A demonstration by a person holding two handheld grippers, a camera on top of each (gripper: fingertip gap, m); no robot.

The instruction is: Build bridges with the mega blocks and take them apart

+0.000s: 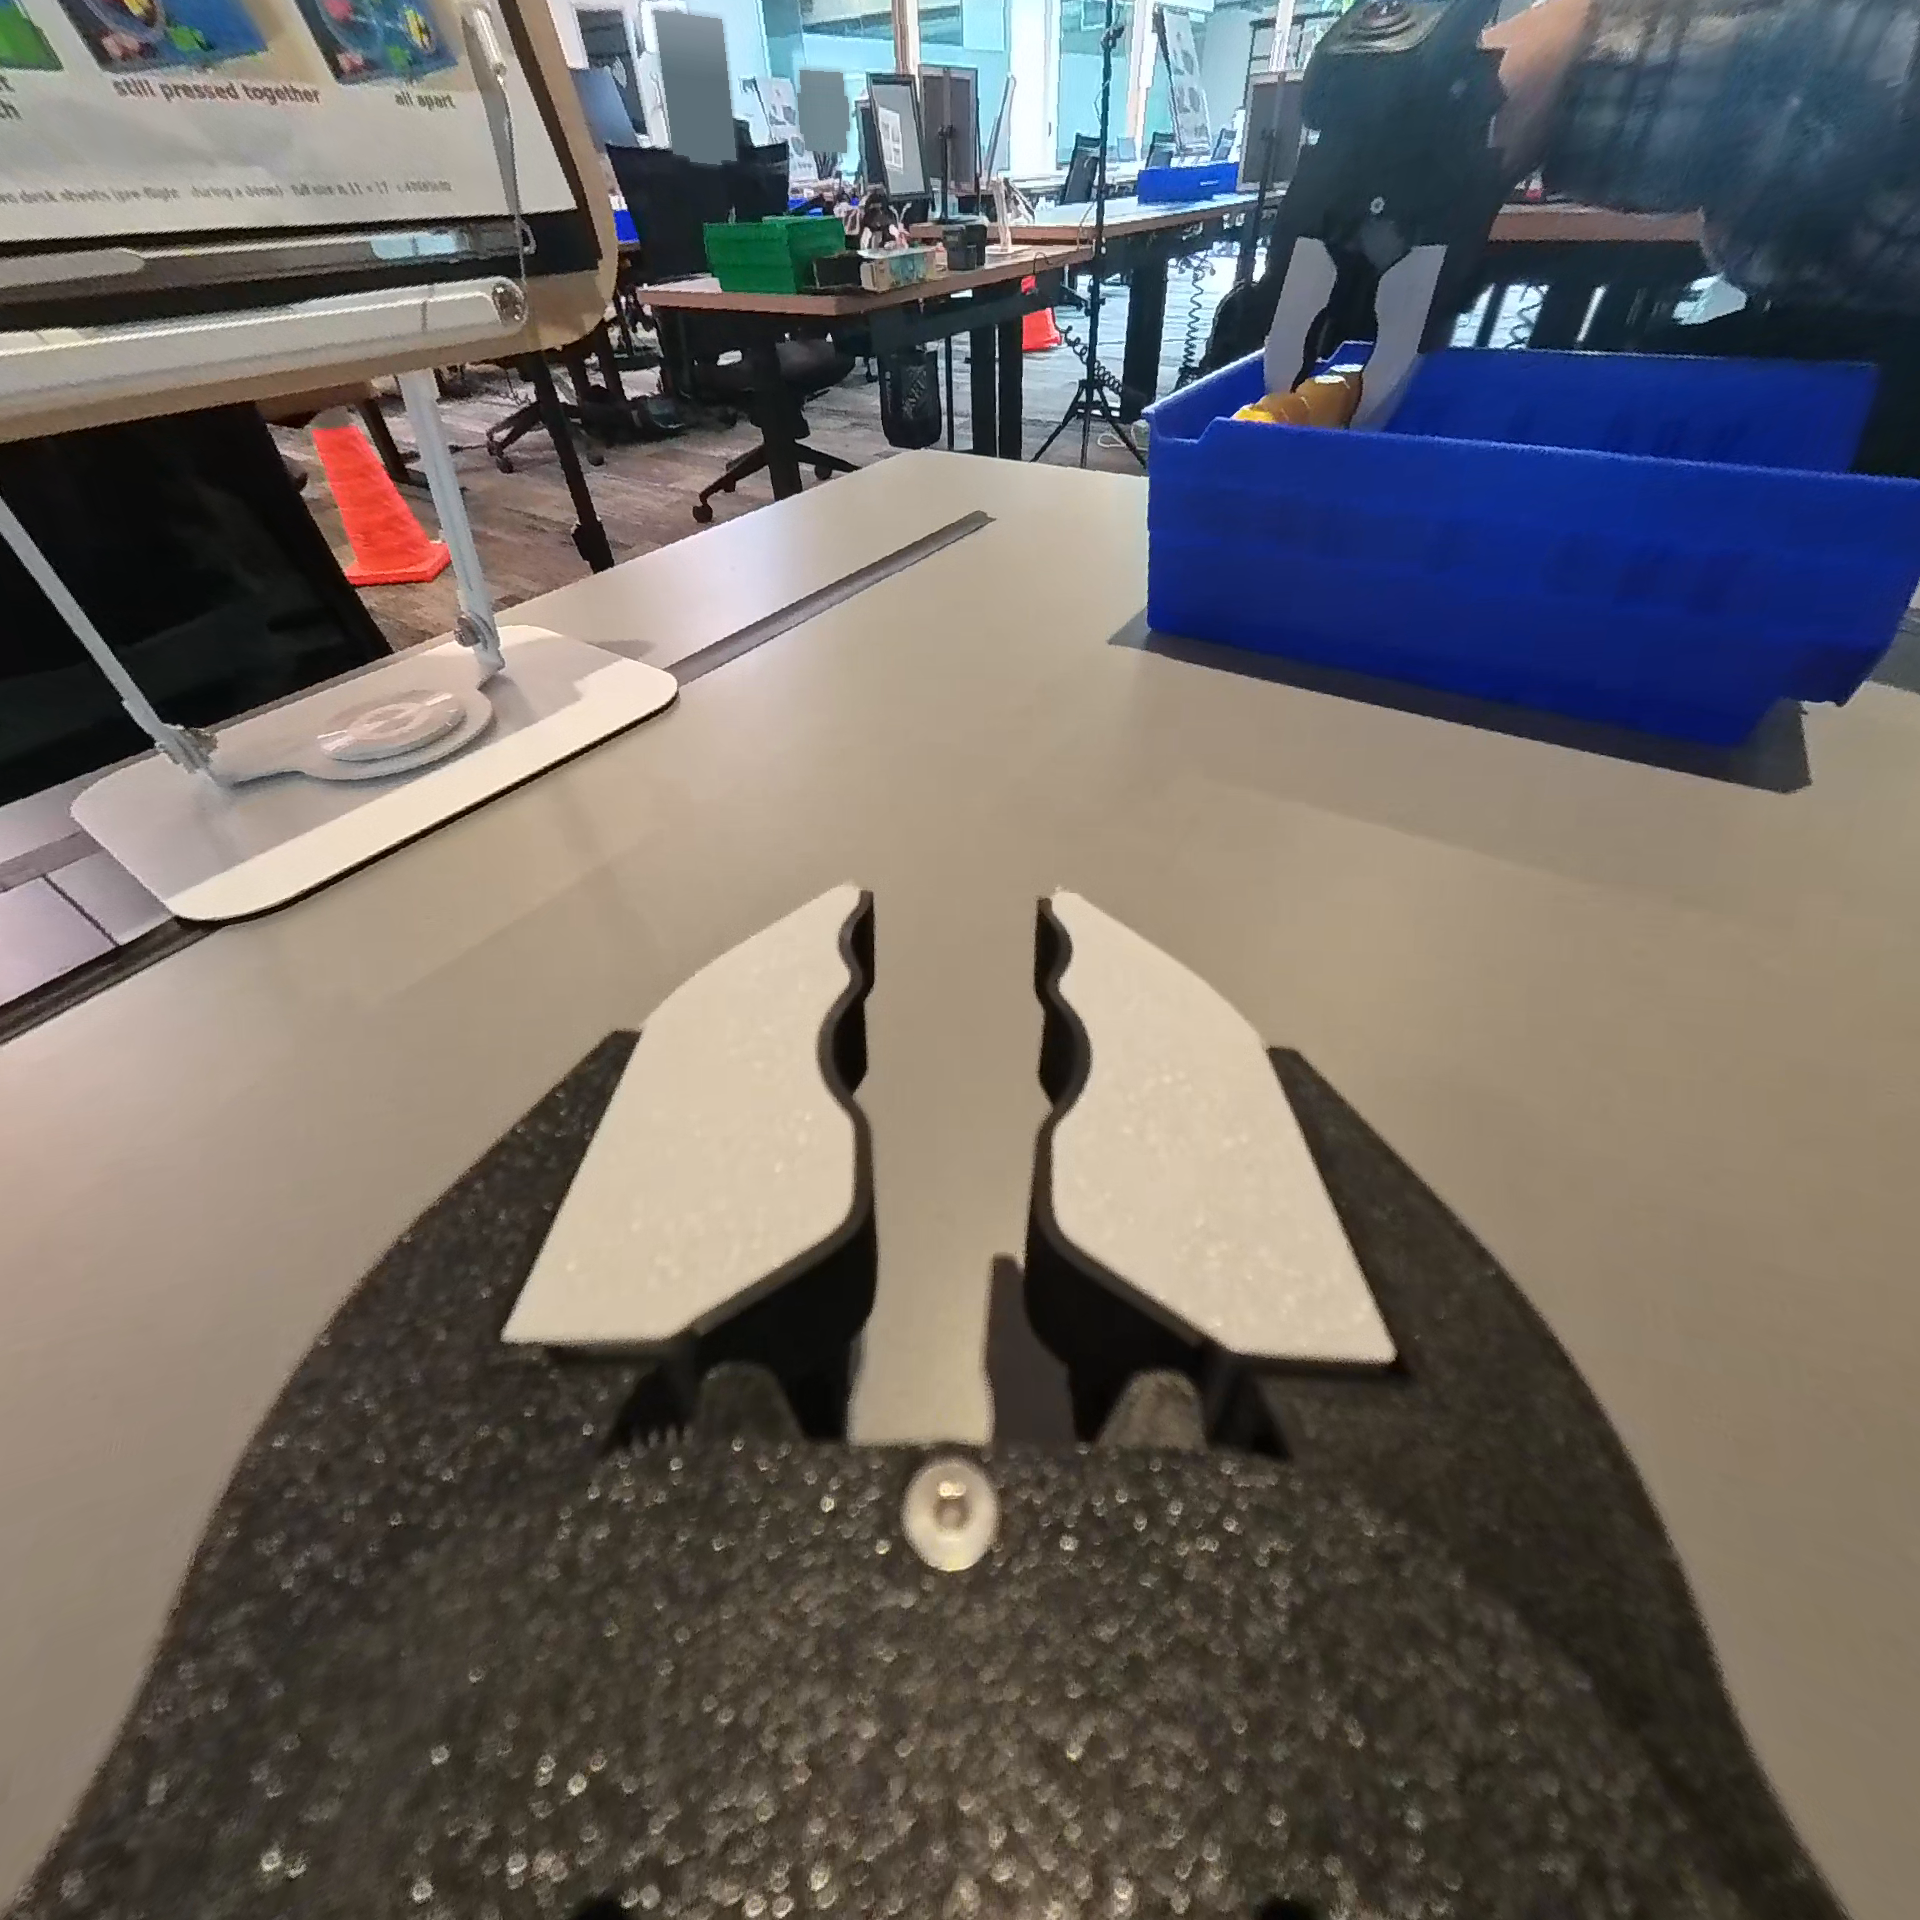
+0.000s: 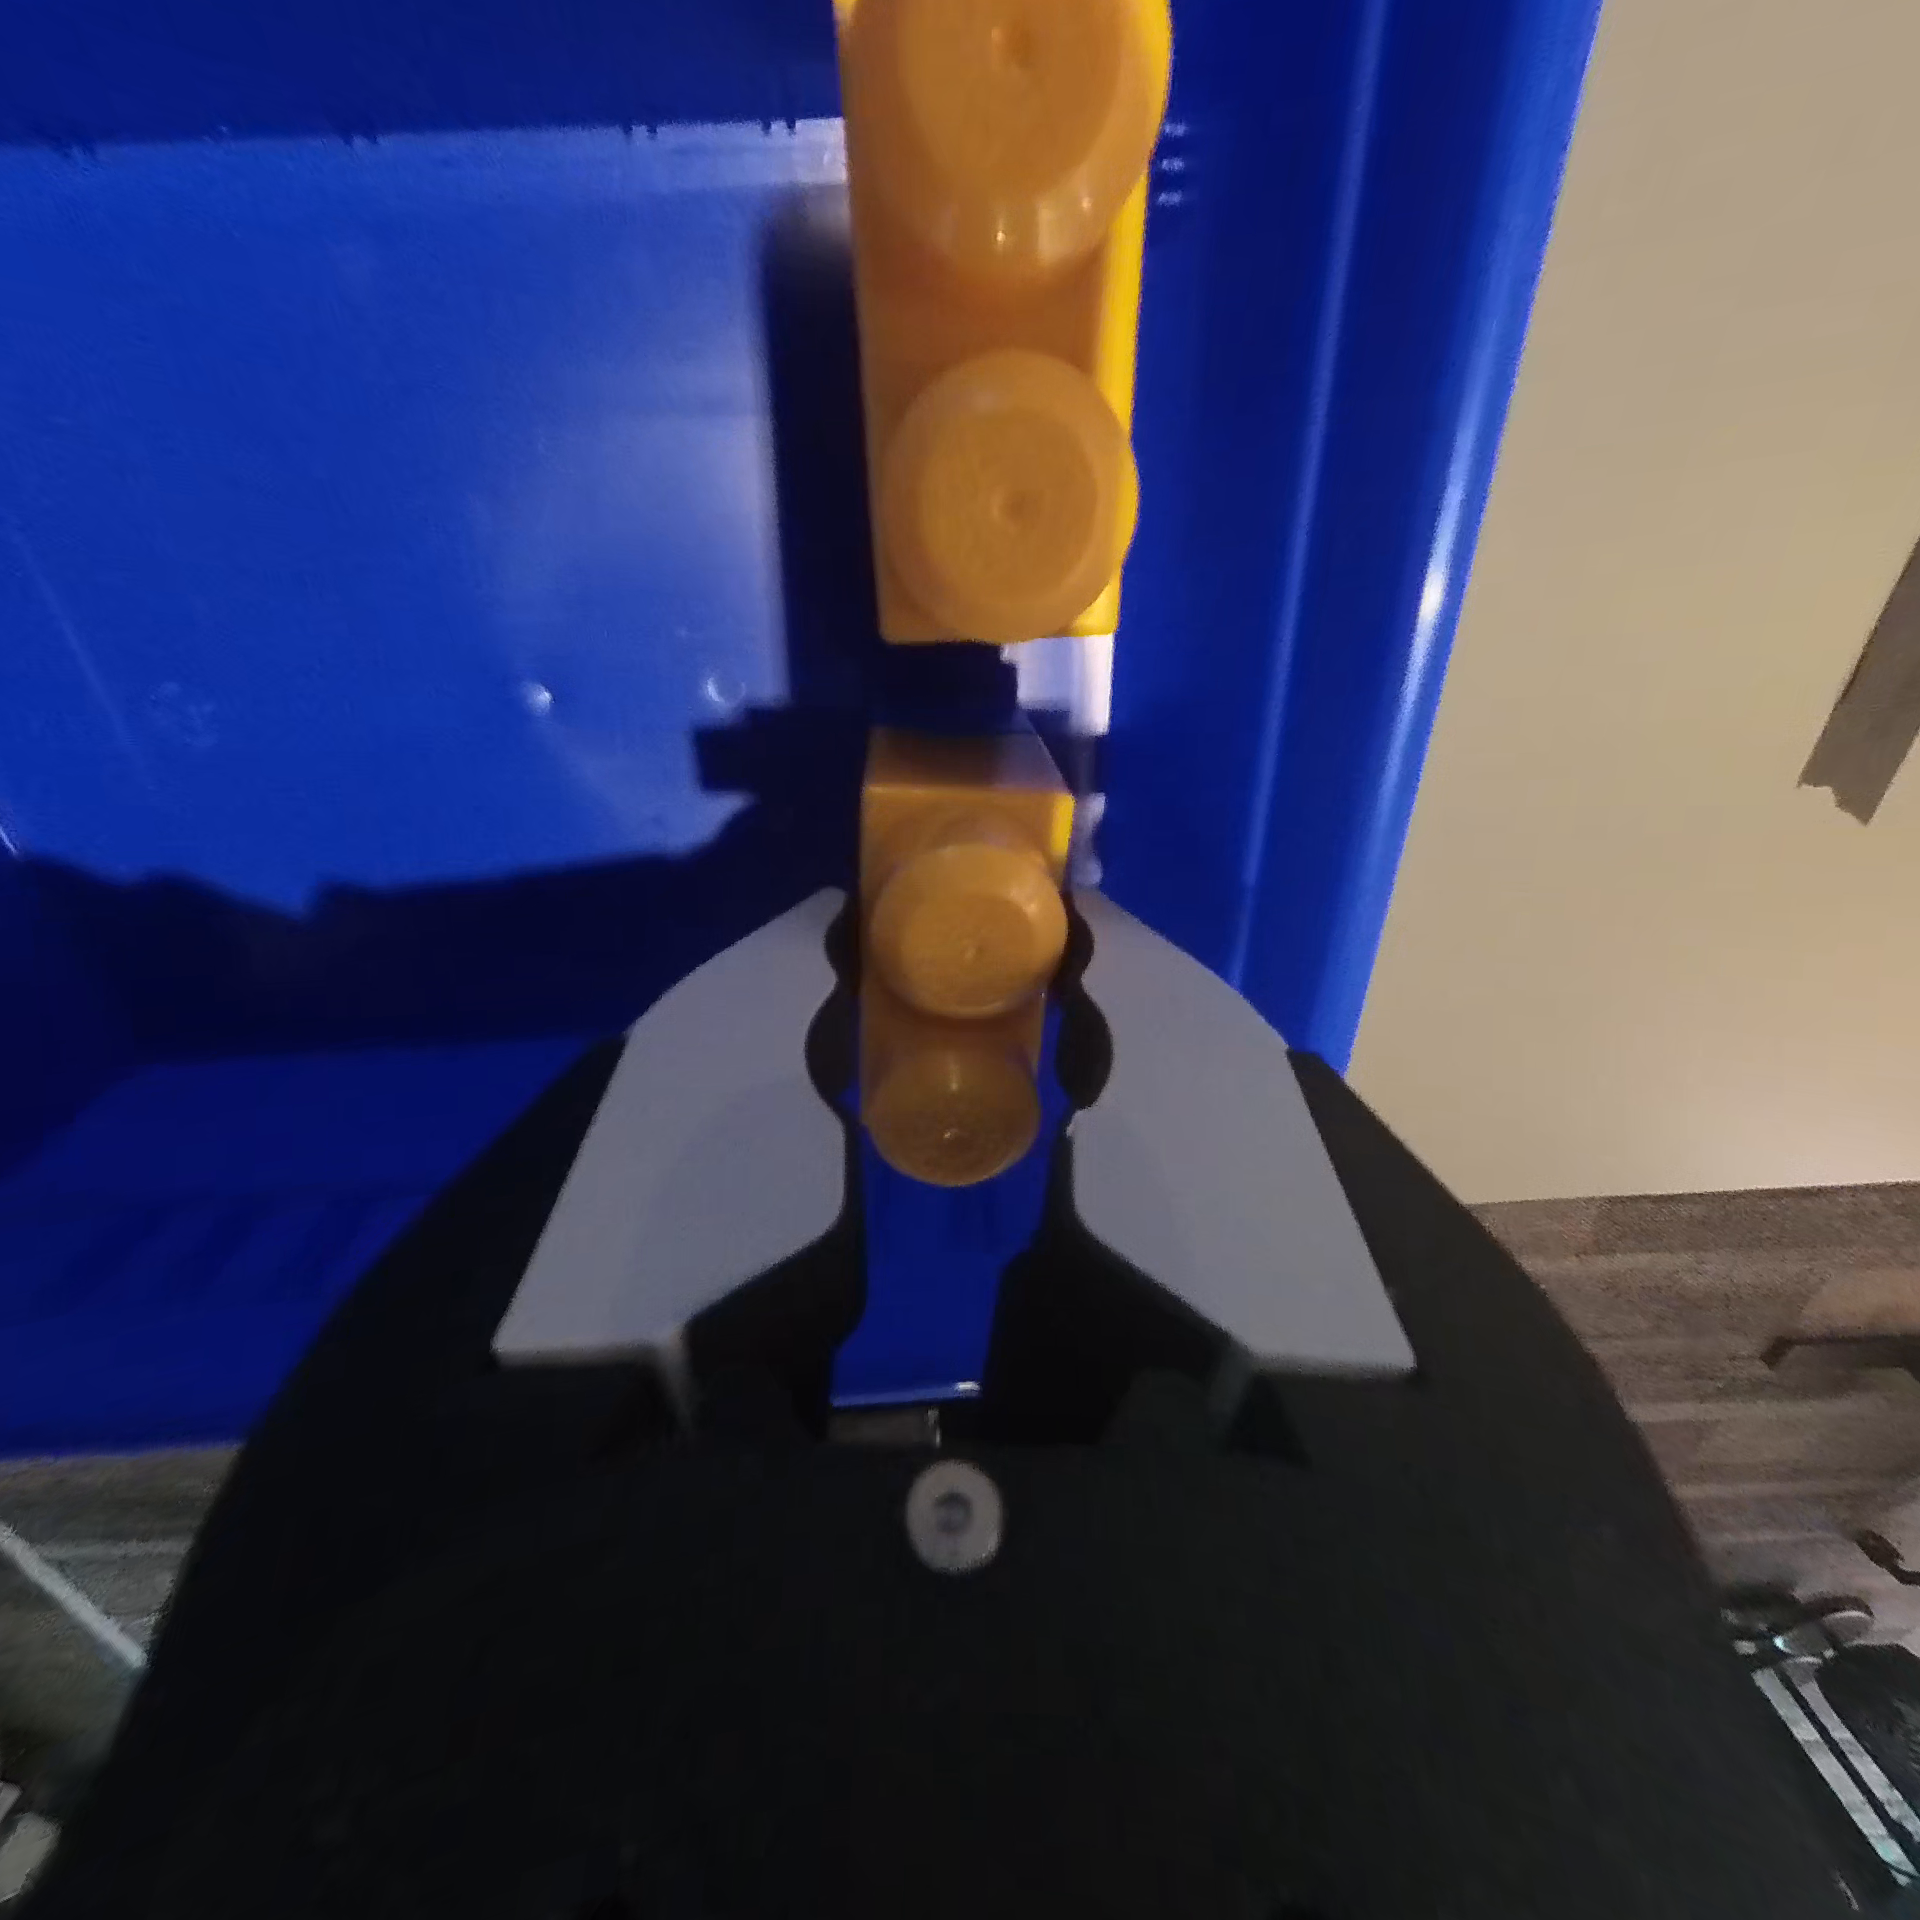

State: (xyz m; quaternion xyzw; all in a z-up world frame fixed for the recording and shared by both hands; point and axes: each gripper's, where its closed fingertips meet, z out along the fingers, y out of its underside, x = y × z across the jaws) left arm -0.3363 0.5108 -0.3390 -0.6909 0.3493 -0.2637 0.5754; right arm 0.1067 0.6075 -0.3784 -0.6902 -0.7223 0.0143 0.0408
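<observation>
Early stage: no bridge is seen on the bench (image 1: 1039,727). An orange block (image 2: 961,997) is gripped by the right gripper (image 2: 961,977) jaws inside the blue bin (image 1: 1507,561) (another lies beyond); the left gripper (image 1: 954,914) is held parted, empty.

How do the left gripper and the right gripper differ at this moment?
The left gripper holds nothing, while the right gripper has its jaws around a yellow block. The left gripper is above the bare grey table; the right gripper reaches into the blue bin. Both have pale grey fingers.
</observation>
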